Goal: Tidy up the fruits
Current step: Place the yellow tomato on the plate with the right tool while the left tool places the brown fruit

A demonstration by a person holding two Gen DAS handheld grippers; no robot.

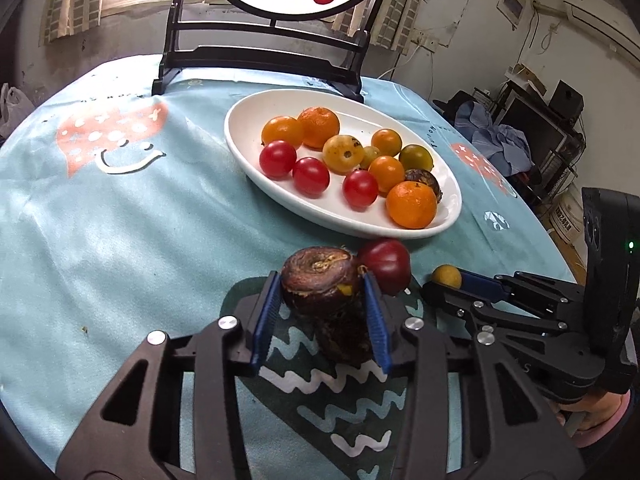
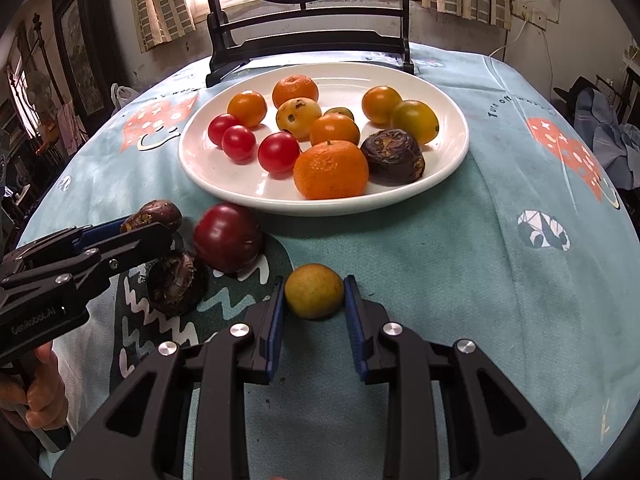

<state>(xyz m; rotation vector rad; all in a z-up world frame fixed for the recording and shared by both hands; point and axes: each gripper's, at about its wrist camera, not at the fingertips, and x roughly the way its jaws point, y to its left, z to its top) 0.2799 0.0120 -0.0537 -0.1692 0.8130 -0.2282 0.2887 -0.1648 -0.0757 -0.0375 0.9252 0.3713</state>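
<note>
A white oval plate (image 1: 248, 120) (image 2: 200, 168) holds several oranges, red tomatoes, yellow fruits and a dark brown fruit (image 2: 394, 156). My left gripper (image 1: 322, 300) is shut on a dark brown wrinkled fruit (image 1: 316, 276) (image 2: 154, 216), held above the cloth. A second brown fruit (image 1: 344, 340) (image 2: 176, 288) lies under it. A dark red plum (image 1: 386, 264) (image 2: 228, 236) lies just before the plate. My right gripper (image 2: 314, 300) (image 1: 450, 278) is shut on a small yellow fruit (image 2: 314, 290) (image 1: 447, 275) on the cloth.
The round table has a light blue patterned cloth (image 1: 120, 220) (image 2: 500, 260). A black wooden stand with a round painted screen (image 1: 264, 52) (image 2: 308, 44) stands behind the plate. Room clutter lies beyond the table's right edge.
</note>
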